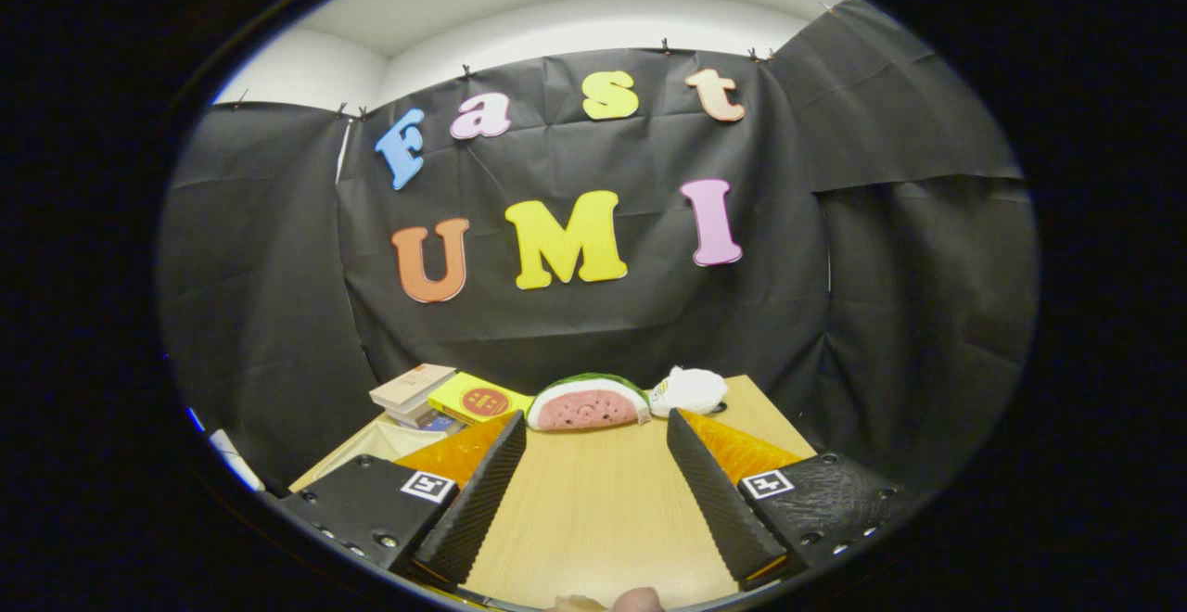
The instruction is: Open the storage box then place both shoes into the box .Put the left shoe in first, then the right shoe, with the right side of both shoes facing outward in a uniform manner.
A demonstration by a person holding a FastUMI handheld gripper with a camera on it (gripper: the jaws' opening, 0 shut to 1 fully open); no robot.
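A: Gripper sits spread wide over the bare table, nothing between the fingers. No box or shoes ahead, only a watermelon plush, books.

B: Judgement: shoes light, soft uppers, stiffer at the heel. Pinch the heel collar.
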